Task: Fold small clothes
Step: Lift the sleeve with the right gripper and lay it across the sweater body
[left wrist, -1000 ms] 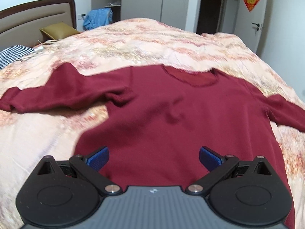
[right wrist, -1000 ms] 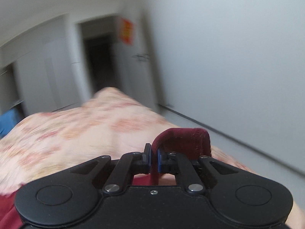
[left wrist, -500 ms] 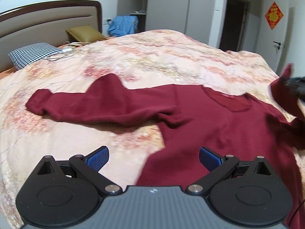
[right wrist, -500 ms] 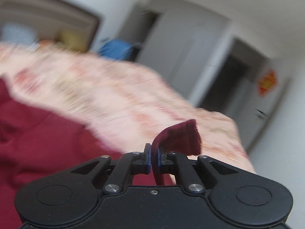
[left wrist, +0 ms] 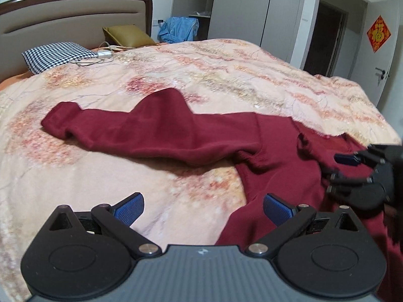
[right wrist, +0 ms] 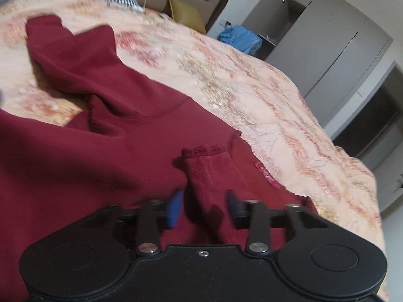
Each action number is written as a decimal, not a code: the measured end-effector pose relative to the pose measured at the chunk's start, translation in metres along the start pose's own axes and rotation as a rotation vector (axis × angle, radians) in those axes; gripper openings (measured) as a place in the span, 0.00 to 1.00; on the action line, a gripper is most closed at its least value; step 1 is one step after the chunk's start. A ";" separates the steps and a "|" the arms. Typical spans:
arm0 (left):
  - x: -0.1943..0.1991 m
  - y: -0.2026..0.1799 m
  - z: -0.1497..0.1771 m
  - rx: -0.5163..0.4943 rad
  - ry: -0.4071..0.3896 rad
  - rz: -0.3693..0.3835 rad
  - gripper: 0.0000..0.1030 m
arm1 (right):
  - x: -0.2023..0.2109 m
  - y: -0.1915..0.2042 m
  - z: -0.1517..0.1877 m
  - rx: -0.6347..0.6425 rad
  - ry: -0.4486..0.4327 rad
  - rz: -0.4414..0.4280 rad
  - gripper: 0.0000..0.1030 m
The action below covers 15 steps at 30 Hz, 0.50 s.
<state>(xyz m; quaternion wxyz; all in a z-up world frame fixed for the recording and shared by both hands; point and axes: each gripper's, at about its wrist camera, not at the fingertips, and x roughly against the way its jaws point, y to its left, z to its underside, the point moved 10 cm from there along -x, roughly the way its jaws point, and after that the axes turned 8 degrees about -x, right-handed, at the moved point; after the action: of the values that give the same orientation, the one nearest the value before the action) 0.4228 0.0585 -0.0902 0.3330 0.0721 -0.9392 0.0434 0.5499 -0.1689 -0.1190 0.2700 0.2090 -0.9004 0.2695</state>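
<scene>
A dark red sweater [left wrist: 272, 161] lies flat on the bed, its left sleeve [left wrist: 141, 128] stretched out to the left. Its right sleeve [right wrist: 209, 173] lies folded across the chest, cuff near the collar. My right gripper [right wrist: 204, 207] is open, its jaws on either side of that folded sleeve; it also shows in the left wrist view [left wrist: 352, 166]. My left gripper [left wrist: 202, 207] is open and empty, hovering over the bedspread by the sweater's left side edge.
The bed has a peach floral bedspread [left wrist: 226, 75]. A checked pillow [left wrist: 58, 55], a charger with cable [left wrist: 100, 56], and a mustard cushion [left wrist: 127, 35] lie by the headboard. Blue clothes [left wrist: 178, 29] sit beyond. Wardrobe and doorway stand behind.
My right gripper carried the right sleeve cuff over the chest and opened, leaving the sleeve on the sweater. My left gripper swung left toward the outstretched left sleeve.
</scene>
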 end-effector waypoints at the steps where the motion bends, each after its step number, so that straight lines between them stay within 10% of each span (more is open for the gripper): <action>1: -0.002 -0.004 -0.003 0.003 -0.009 0.010 1.00 | 0.007 -0.002 0.002 -0.026 -0.011 -0.020 0.69; 7: -0.023 -0.049 -0.034 -0.019 -0.088 0.099 1.00 | 0.058 -0.048 0.021 -0.269 -0.094 -0.124 0.94; 15: -0.084 -0.126 -0.068 -0.078 -0.159 0.181 1.00 | 0.088 -0.180 0.080 -0.614 -0.097 0.102 0.98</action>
<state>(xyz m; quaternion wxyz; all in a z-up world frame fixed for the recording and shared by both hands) 0.5503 -0.0483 -0.0867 0.2550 -0.0226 -0.9662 0.0305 0.5463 -0.3752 -0.0564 0.2633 0.0848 -0.9609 -0.0120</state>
